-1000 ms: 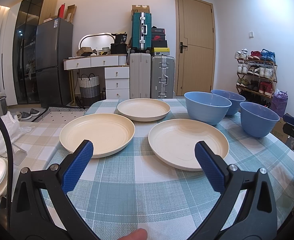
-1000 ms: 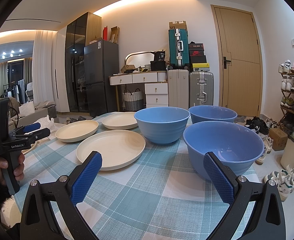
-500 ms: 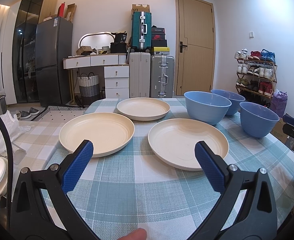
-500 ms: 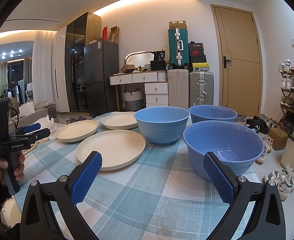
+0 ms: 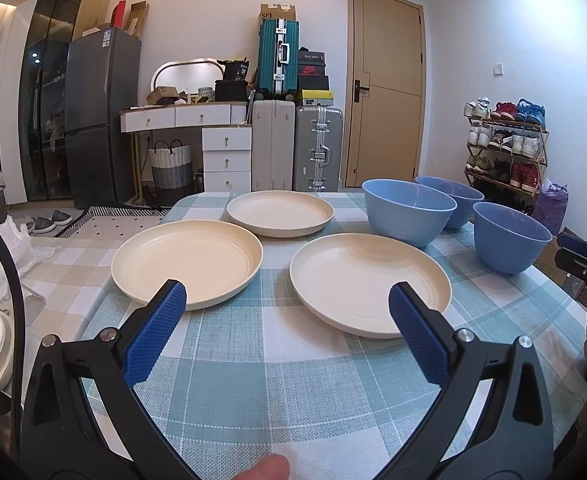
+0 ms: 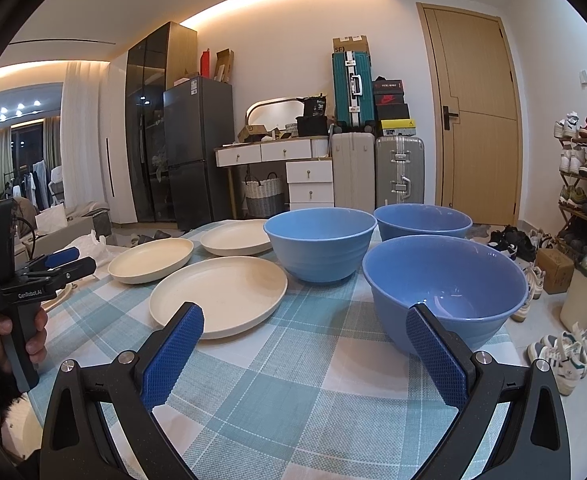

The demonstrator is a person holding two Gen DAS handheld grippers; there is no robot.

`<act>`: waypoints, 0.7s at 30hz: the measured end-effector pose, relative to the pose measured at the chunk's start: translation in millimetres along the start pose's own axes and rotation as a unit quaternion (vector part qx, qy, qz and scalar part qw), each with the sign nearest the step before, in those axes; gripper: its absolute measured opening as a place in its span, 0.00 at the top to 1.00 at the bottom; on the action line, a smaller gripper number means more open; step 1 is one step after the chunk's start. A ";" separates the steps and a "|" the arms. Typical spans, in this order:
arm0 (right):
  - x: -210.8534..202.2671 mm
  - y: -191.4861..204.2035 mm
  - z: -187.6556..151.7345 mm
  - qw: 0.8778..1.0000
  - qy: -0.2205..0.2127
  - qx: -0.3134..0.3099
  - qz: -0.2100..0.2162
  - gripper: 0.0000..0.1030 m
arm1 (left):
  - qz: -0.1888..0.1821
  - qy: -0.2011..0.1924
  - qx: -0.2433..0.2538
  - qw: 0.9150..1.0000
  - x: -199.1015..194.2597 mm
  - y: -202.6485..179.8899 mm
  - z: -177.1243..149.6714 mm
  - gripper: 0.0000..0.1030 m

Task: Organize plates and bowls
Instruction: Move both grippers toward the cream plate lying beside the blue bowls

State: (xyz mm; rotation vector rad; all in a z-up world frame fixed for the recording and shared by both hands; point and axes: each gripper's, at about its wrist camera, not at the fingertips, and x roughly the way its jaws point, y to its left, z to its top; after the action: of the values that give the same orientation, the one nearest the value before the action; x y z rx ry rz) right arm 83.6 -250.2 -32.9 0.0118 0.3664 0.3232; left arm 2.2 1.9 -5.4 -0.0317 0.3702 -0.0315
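- Nothing has shifted since a second ago: both claws hover where they were, plates and bowls unmoved
- bench (image 5: 253, 364), under a checked teal cloth, has bare cloth across its whole near part, between the claws and the dishes
- Three cream plates lie flat: one near left (image 5: 186, 261), one near centre (image 5: 370, 282), one farther back (image 5: 280, 212), apart from each other
- Three blue bowls stand upright, mouths up, toward the bench's right edge: nearest (image 6: 445, 284), middle (image 6: 320, 243), far (image 6: 423, 220)
- left claw (image 5: 284, 300) is spread wide and empty, pointing at the near plates
- right claw (image 6: 305, 322) is spread wide and empty, just short of the nearest bowl
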 end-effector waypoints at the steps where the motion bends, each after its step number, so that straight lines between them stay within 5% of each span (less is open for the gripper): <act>1: -1.3 -0.2 0.2 1.000 0.004 -0.001 -0.001 0.00 | 0.000 0.002 -0.001 1.000 0.8 0.6 0.1 0.02; 21: 33.7 30.6 48.6 0.998 0.056 0.002 0.038 0.00 | 0.055 0.048 -0.020 0.997 2.6 42.4 39.1 0.02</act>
State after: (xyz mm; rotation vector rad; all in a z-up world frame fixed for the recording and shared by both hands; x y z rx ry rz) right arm 121.1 -208.4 2.8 0.0111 0.4793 0.3994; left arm 19.8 45.1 28.6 -0.0500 0.4682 0.0827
